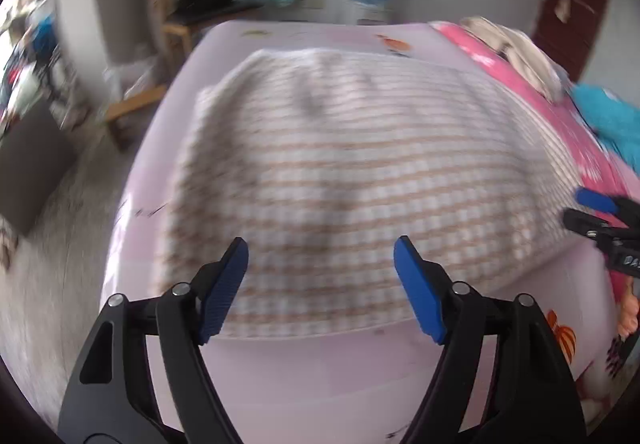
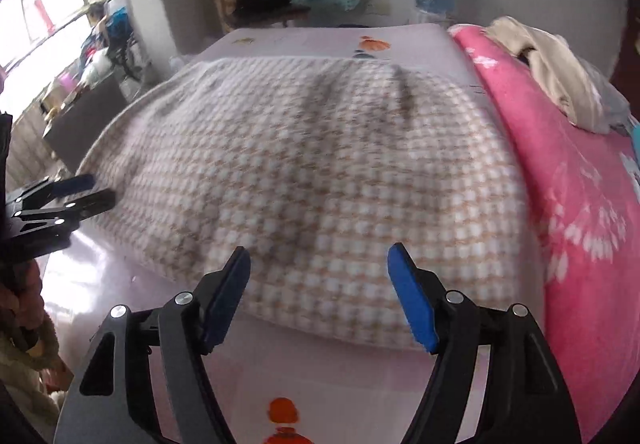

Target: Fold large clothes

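Left wrist view, left gripper (image 1: 320,284) jaws wide and empty over beige-and-white checked fleece blanket (image 1: 340,164), teal cloth (image 1: 612,120) at right, right wrist view alone shows right gripper (image 2: 318,286) likewise wide, pink floral blanket (image 2: 580,204), sunlit window (image 2: 36,4).

Left gripper (image 1: 320,286): own view, black arms enter from 7 and 5 o'clock and converge toward 12. Blue pads (image 1: 222,290) face each other across a wide gap, nothing between them, nothing pressed. Jaws apart. Tilted downward.

Right gripper (image 2: 318,292): own view, same layout, arms from 7 and 5 o'clock. Blue pads (image 2: 412,298) well apart, gap empty. Jaws apart, tilted downward.

Cross-views: right gripper (image 1: 596,210) enters the left view at 3 o'clock, fingertips toward 9. Left gripper (image 2: 86,190) enters the right view at 9 o'clock, fingertips toward 3. Both frames motion-blurred.
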